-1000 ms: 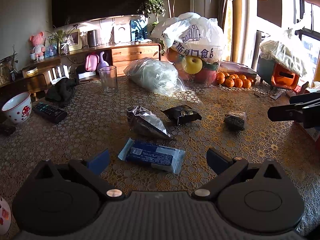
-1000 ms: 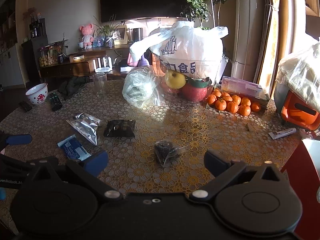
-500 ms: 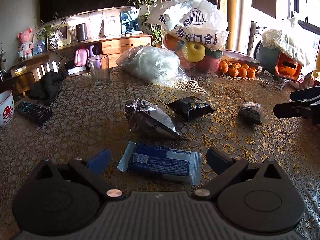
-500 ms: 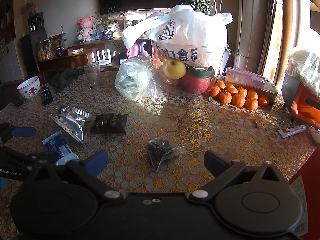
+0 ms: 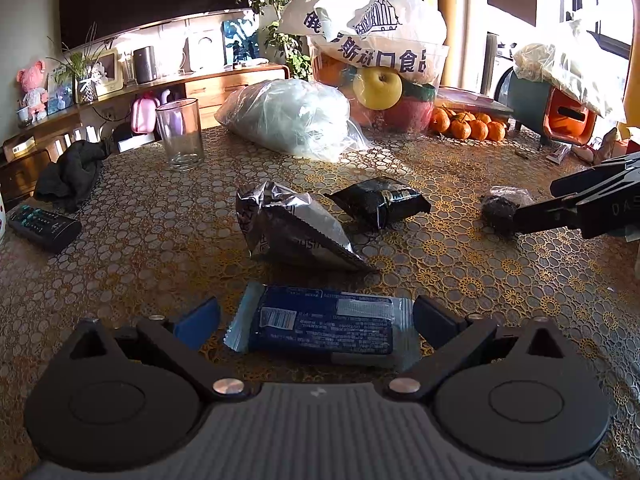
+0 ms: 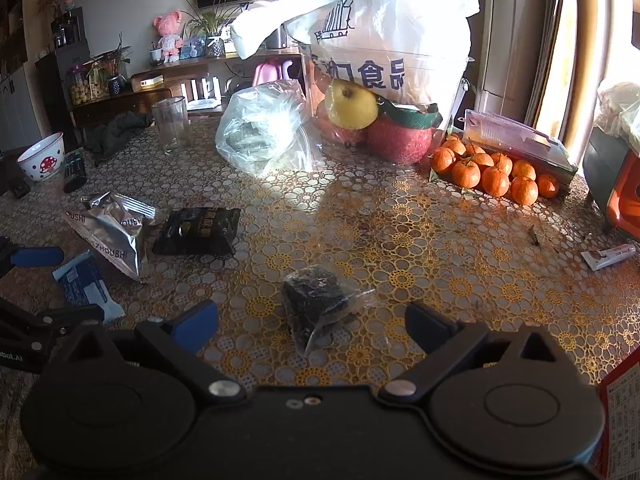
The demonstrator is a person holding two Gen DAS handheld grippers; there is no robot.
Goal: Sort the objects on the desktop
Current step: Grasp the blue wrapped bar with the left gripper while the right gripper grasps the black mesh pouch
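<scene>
1. Left wrist view: the left claw [image 5: 316, 322] is spread wide, its blue-padded fingers [image 5: 198, 320] on either side of a blue snack bar [image 5: 320, 328] lying flat on the tabletop [image 5: 140, 240]; neither pad touches the wrapper.
2. Just beyond the bar lies a crumpled silver packet [image 5: 288, 226], and to its right a black packet [image 5: 380, 202]. Nothing lies between the fingers and the bar.
3. Farther right a small dark sachet [image 5: 500, 210] sits at the tip of the right claw [image 5: 532, 216], which reaches in from the edge; from here I cannot tell its spread.
4. Around the far side: an empty glass [image 5: 180, 134], a clear plastic bag [image 5: 292, 120], a white shopping bag over fruit [image 5: 372, 36], a heap of tangerines [image 5: 468, 126], a remote control [image 5: 44, 224] and a dark cloth [image 5: 70, 172].
5. Right wrist view: the right claw [image 6: 312, 320] is also spread wide, the small dark sachet [image 6: 316, 298] lying between its fingers and slightly ahead, untouched.
6. To the left are the black packet [image 6: 198, 232], the silver packet [image 6: 112, 232] and the blue snack bar [image 6: 84, 286], with the left claw [image 6: 48, 284] flanking the bar.
7. Behind stand the glass [image 6: 172, 124], the clear plastic bag [image 6: 264, 128], the white shopping bag [image 6: 380, 32], the tangerines [image 6: 496, 172], and a mushroom-print bowl [image 6: 42, 156] at the far left edge; a small tube [image 6: 608, 256] lies to the right.
</scene>
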